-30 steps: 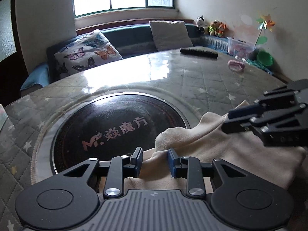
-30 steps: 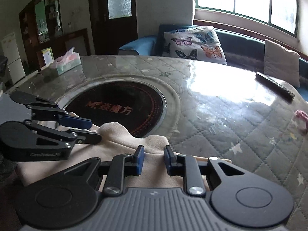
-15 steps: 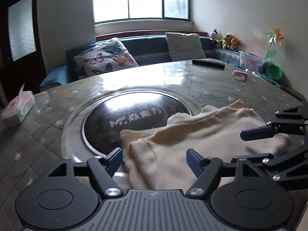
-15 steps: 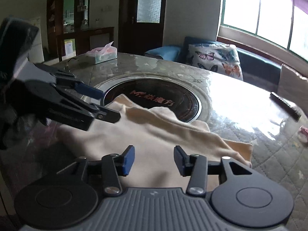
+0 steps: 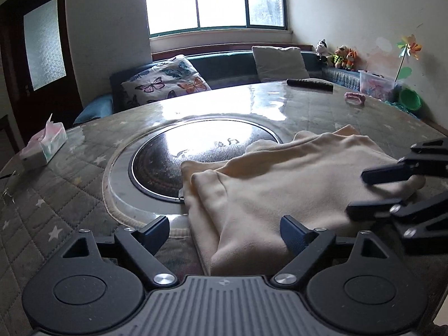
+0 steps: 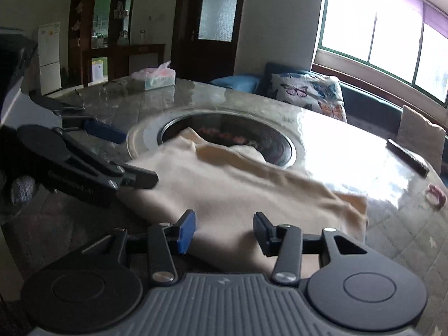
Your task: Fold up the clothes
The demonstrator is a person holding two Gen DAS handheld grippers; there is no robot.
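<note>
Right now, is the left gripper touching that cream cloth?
Cannot tell. In the left wrist view the open left gripper straddles the cream cloth, with no pad plainly touching it.

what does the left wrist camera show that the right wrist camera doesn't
Only the left wrist view shows the stuffed toys, pinwheel and green bowl. Only the right wrist view shows the fridge and wooden cabinet. Both show the cream garment on the table, the tissue box, butterfly pillow, remote, and both open grippers: left, right.
</note>
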